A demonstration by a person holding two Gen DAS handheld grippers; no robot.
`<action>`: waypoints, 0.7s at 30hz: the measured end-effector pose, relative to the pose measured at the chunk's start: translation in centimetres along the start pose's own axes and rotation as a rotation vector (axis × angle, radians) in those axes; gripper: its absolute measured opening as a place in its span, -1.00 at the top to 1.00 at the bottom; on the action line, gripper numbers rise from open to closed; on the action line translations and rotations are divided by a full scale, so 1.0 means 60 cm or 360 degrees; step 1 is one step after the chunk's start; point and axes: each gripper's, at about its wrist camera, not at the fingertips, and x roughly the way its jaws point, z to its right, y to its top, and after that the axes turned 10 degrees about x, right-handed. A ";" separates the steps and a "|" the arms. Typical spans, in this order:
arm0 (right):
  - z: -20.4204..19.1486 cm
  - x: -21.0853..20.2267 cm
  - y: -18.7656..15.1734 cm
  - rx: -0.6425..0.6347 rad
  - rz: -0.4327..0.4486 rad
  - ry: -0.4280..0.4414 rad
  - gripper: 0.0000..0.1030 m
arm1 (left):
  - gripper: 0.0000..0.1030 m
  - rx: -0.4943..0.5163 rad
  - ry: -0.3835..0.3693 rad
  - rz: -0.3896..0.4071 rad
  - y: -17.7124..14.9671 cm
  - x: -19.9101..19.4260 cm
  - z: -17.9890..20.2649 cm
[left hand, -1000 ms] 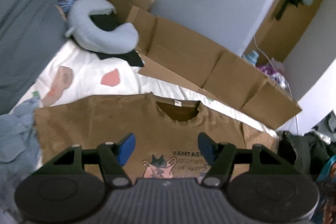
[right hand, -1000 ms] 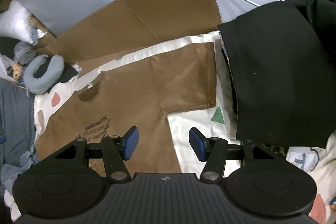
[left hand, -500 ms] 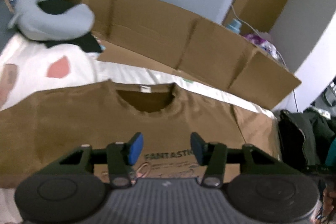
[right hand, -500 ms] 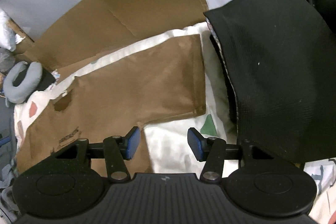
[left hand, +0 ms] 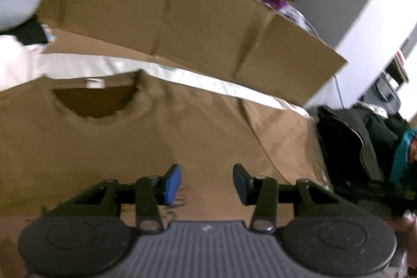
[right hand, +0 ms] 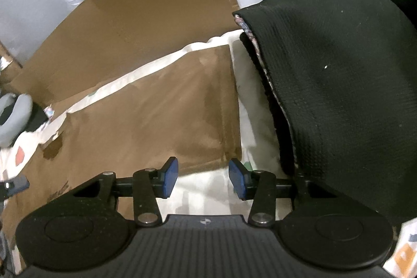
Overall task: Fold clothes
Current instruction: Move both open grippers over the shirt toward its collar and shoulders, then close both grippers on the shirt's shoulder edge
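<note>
A brown T-shirt [left hand: 182, 137] lies flat, front up, on a white patterned sheet [left hand: 208, 81]; its neck hole [left hand: 93, 102] is at upper left in the left wrist view. My left gripper [left hand: 206, 183] hovers open over the shirt's chest, nothing between its blue pads. In the right wrist view the shirt's sleeve [right hand: 187, 106] spreads ahead. My right gripper [right hand: 203, 177] is open just short of the sleeve's hem corner, over the sheet [right hand: 208, 189].
Flattened cardboard [left hand: 182, 25] stands along the far side of the bed. A folded black garment [right hand: 338, 85] lies close to the right of the sleeve. A grey neck pillow [right hand: 13, 116] sits far left. More dark clothes [left hand: 359, 137] are piled at right.
Both grippers have moved forward and to the right. The left one passed from the printed chest toward the right shoulder; the right one closed in on the sleeve's hem. Both stayed open.
</note>
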 end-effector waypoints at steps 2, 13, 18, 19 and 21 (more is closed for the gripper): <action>0.001 0.018 -0.002 0.0047 -0.0007 -0.0020 0.02 | 0.11 0.0013 -0.0037 -0.0011 0.000 0.019 0.013; -0.014 0.066 -0.014 0.0048 -0.0057 -0.0159 0.03 | 0.29 0.0105 -0.0198 -0.0049 0.012 0.104 0.072; -0.018 0.072 -0.014 0.0027 -0.0052 -0.0176 0.03 | 0.35 0.0121 -0.0255 -0.0090 0.010 0.136 0.095; -0.019 0.074 -0.014 0.0023 -0.0052 -0.0176 0.03 | 0.35 0.0124 -0.0266 -0.0095 0.009 0.142 0.100; -0.019 0.077 -0.011 0.0016 -0.0050 -0.0174 0.03 | 0.37 0.0125 -0.0289 -0.0106 0.007 0.152 0.110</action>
